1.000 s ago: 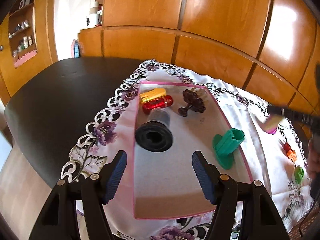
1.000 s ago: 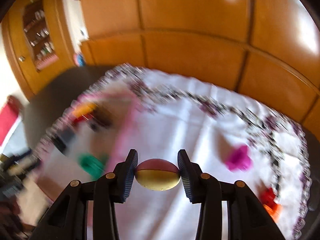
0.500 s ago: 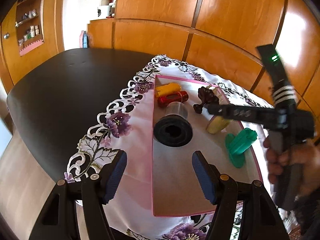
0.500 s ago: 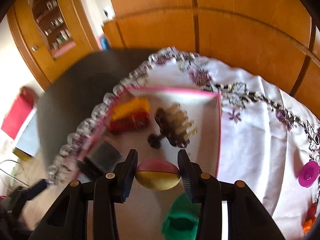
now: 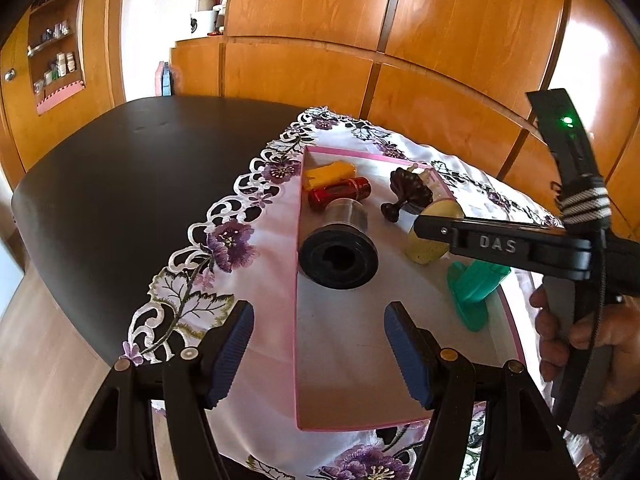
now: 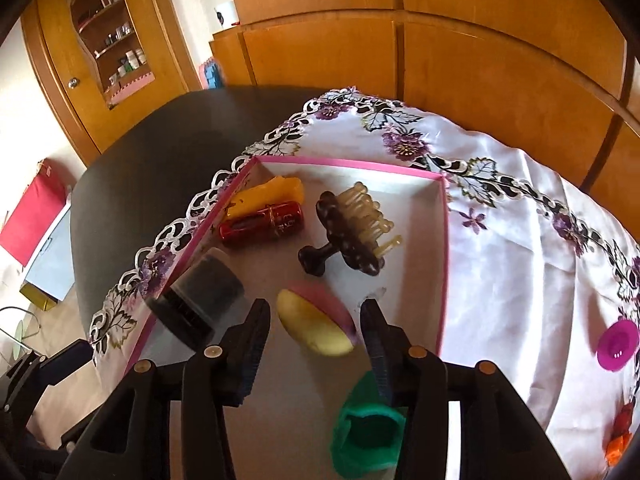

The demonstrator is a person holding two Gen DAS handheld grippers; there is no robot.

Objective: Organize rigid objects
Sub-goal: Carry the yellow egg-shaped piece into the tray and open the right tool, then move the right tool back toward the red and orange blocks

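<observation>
A pink-rimmed tray (image 5: 297, 264) (image 6: 443, 240) on the white cloth holds a yellow piece (image 5: 330, 170) (image 6: 264, 196), a red cylinder (image 5: 340, 193) (image 6: 260, 222), a brown hairbrush (image 5: 412, 194) (image 6: 352, 232), a black-capped jar (image 5: 340, 254) (image 6: 200, 300) and a green holder (image 5: 474, 284) (image 6: 368, 436). My right gripper (image 6: 316, 340) is open; the pink-and-yellow egg (image 6: 316, 322) (image 5: 430, 236) lies loose and tilted between its fingers, in the tray. My left gripper (image 5: 318, 352) is open and empty over the tray's near end.
The tray sits on an embroidered cloth (image 6: 520, 208) over a dark table (image 5: 120, 184). A magenta lid (image 6: 618, 344) and small red and orange pieces (image 6: 620, 436) lie on the cloth to the right. Wooden panelling stands behind.
My right gripper carried the egg from over the cloth to the tray, lowered it and opened; the egg now lies free. The left gripper shifted slightly and stayed open.
</observation>
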